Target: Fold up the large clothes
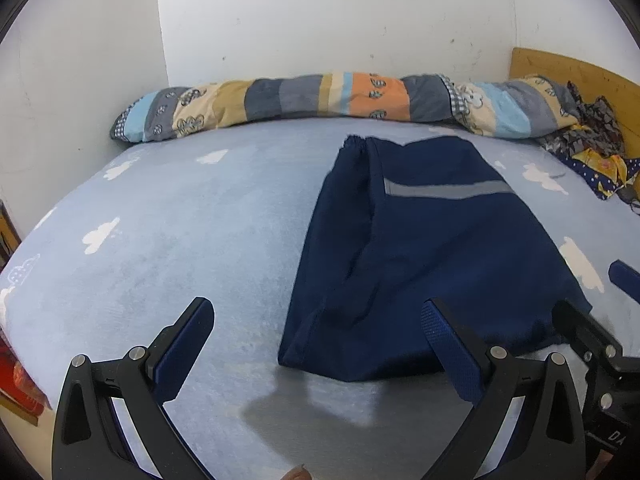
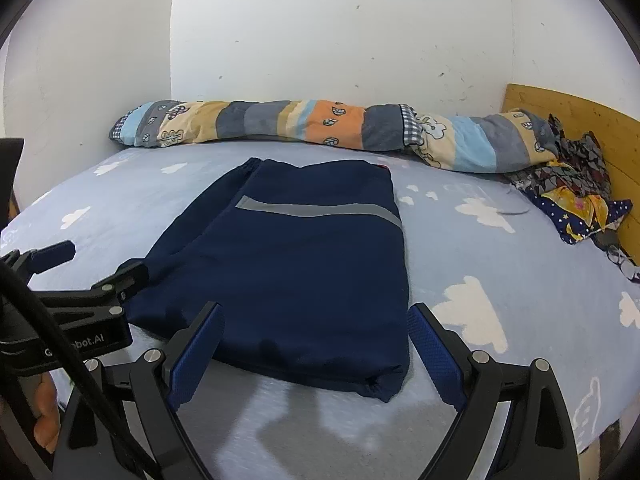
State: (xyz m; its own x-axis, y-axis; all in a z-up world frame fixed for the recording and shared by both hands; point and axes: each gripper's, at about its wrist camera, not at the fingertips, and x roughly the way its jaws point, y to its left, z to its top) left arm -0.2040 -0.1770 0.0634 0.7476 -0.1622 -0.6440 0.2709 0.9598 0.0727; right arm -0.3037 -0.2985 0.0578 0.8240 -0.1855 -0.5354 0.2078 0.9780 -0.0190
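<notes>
**A:** So it's a bedroom with scuffed white walls [image 2: 320,40], a bed [image 1: 180,240] with a pale blue sheet covered in white clouds, and a wooden headboard [image 2: 568,120] off on the right. There's a long rolled-up patchwork quilt [image 1: 320,96] running along the far edge against the wall, and a heap of patterned clothes [image 2: 576,196] piled by the headboard.

**B:** And the thing being folded?

**A:** Navy garment [image 2: 296,260], dark blue with a grey reflective stripe [image 2: 320,210] across it. It's lying flat on the sheet, already folded into a rough rectangle, with a gathered elastic bit at the far left corner. Looks pretty tidy tbh.

**B:** Where are the grippers?

**A:** Both hang just over the near edge of it. The right gripper [image 2: 316,320] is spread wide, fingers [image 2: 436,356] either side of the garment's near right corner, not gripping anything. The left gripper [image 1: 320,320] is spread wide too, sitting more to the left; its right-hand finger is in front of the garment's near edge and the other one is over bare sheet. Can't tell if that finger actually touches the cloth.

**B:** Are they close to each other?

**A:** Yeah, side by side. Each one shows at the edge of the other's camera, and you can see shadows on the sheet right below them.
</notes>
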